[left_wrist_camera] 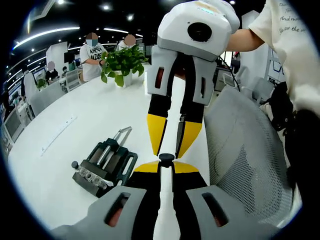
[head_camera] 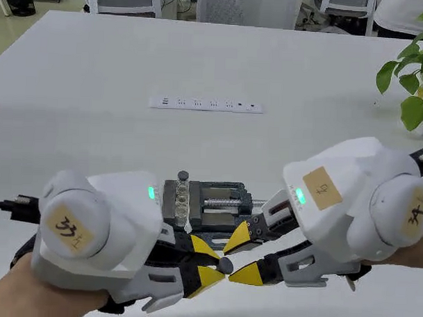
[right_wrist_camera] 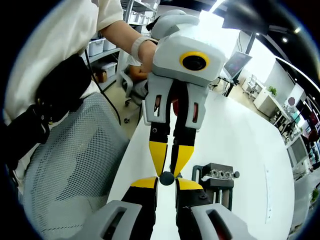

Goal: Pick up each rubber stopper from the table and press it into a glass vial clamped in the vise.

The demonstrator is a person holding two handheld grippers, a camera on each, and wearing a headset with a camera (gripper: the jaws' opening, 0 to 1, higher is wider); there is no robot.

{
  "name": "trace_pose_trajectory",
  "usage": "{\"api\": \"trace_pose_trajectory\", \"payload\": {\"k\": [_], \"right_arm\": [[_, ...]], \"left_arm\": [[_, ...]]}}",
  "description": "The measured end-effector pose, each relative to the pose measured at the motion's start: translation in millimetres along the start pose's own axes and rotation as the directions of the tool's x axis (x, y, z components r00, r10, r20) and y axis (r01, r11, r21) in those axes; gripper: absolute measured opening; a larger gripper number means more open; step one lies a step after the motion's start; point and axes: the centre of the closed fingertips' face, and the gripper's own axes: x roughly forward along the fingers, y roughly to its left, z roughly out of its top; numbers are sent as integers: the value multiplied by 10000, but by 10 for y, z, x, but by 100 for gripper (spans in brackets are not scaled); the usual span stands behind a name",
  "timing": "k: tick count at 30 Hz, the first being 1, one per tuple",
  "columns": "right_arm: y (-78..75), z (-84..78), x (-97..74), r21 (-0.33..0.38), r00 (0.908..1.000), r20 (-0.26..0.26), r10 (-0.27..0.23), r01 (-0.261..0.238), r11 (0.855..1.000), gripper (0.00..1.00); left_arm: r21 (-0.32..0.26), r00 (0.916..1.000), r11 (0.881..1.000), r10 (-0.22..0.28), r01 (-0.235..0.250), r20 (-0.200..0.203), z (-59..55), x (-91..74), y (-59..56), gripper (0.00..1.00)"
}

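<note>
In the lower middle of the head view the rubber stopper (head_camera: 225, 265) sits at the very tips of the left gripper (head_camera: 219, 264), whose jaws are almost closed and pinch it. The right gripper (left_wrist_camera: 169, 153) meets it tip to tip, its jaws a little apart on either side of the stopper; I cannot tell if they press it. Just above, the vise (head_camera: 217, 209) clamps a row of glass vials (head_camera: 182, 199); the end one carries a dark stopper (head_camera: 183, 175).

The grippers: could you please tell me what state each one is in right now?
Left gripper: closed on the rubber stopper.
Right gripper: jaws flank the same stopper; grip cannot be told.
</note>
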Motion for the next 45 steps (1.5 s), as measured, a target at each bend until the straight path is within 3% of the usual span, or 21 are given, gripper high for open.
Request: {"api": "trace_pose_trajectory", "payload": {"k": [12, 23, 32, 37, 45], "right_arm": [[47, 9, 17, -216, 9996, -37, 279, -280, 9994, 8], [58, 6, 24, -645, 9993, -187, 330, -341, 9973, 7], [85, -6, 30, -510, 9987, -196, 479, -489, 9975, 7], [98, -16, 37, -298, 9976, -227, 647, -654, 9974, 6], [99, -31, 53, -155, 9967, -329, 749, -754, 9970, 6]], "left_arm": [[332, 9993, 9988, -347, 353, -165, -27, 7, -27, 4], [250, 9988, 9986, -472, 476, -151, -30, 6, -28, 4], [-313, 9987, 9983, -494, 496, 82, -56, 17, -49, 4], [45, 9987, 9987, -506, 505, 24, -76, 31, -67, 4], [-72, 9989, 9989, -468, 468, -19, -90, 46, -68, 4]]}}
